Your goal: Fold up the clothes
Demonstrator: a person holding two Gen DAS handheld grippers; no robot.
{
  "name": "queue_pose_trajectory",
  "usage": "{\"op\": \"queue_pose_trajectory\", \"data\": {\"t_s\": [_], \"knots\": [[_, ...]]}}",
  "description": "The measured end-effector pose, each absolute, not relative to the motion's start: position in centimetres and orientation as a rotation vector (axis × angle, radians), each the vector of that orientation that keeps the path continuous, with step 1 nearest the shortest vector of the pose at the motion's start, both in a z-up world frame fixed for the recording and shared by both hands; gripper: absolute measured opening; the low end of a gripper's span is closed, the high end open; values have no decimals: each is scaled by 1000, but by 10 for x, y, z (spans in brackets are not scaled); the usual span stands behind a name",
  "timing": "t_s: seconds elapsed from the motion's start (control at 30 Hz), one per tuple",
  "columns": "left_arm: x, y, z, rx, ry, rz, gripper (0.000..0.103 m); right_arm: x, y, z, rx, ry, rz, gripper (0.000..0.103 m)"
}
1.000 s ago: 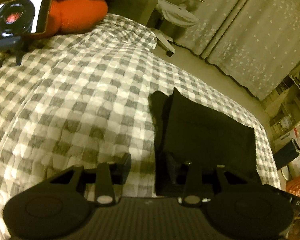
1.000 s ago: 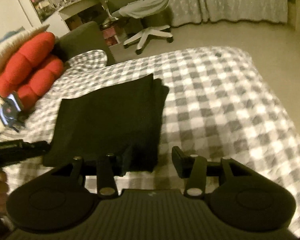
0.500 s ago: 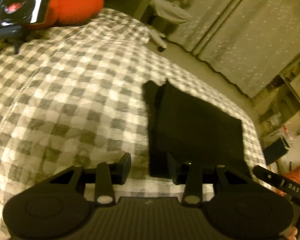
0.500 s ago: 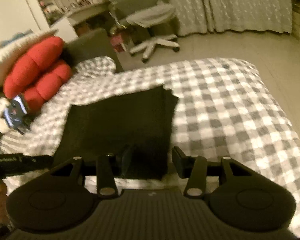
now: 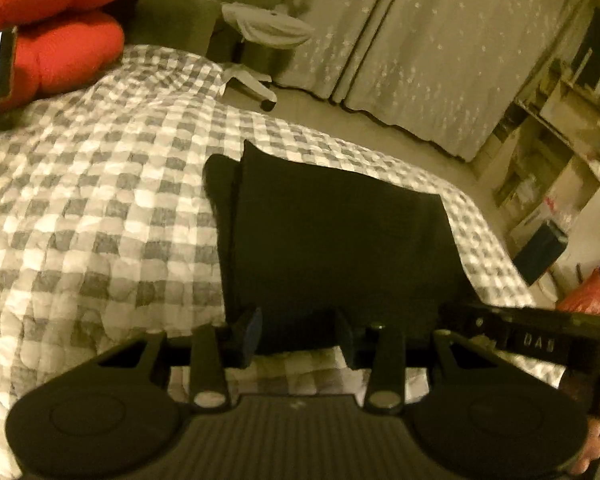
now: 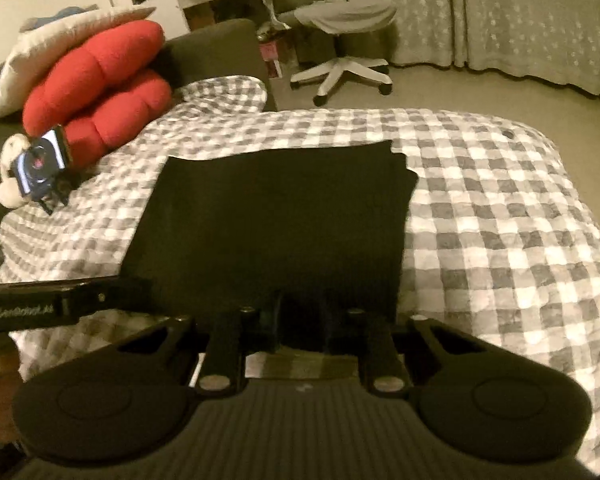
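A black folded garment (image 5: 332, 240) (image 6: 276, 220) lies flat on the grey-and-white checked bedspread (image 5: 100, 220) (image 6: 500, 220). My left gripper (image 5: 298, 338) is at the garment's near edge, toward its left corner. Its fingers stand apart with the edge between them and do not squeeze it. My right gripper (image 6: 302, 324) is at the same near edge, further right. Its jaws are closing, drawn narrow with dark cloth pinched between them. Each view shows the other gripper's body at its side, along with part of a hand.
Red cushions (image 6: 96, 88) and a lit phone on a small stand (image 6: 40, 160) sit at the bed's head. A white office chair (image 6: 340, 40) stands on the floor beyond the bed, before star-dotted curtains (image 5: 420, 40). Cluttered shelves (image 5: 560, 140) line the right side.
Both grippers slid sideways along the near edge toward the garment's middle. The right jaws have narrowed from wide apart onto the cloth. The left gap is unchanged, with the edge now between its fingers.
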State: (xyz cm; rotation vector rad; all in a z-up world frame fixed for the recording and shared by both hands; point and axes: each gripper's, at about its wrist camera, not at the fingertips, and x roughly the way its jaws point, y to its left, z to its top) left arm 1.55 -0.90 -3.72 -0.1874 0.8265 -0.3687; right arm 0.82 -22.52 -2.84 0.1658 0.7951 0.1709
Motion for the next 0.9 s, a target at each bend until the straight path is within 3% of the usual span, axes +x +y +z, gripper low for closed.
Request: {"op": "queue_pose_trajectory", "data": {"t_s": [0.13,0.27,0.73,0.8,0.9], "knots": [[13,-9,-37,-164,825,-365,41,8,-234,-29,156,806,143,15],[15,-4,-38,-189,840,-364,37,8,-249,-30,190,822,123,0],[15,2,-37,-234,875,-357,32,8,-257,-27,178,830,111,0],[16,6,-36,-262,885,-347,31,5,-257,-24,153,807,83,19],[18,15,-33,-332,893,-303,28,0,-258,-18,142,767,69,19]]}}
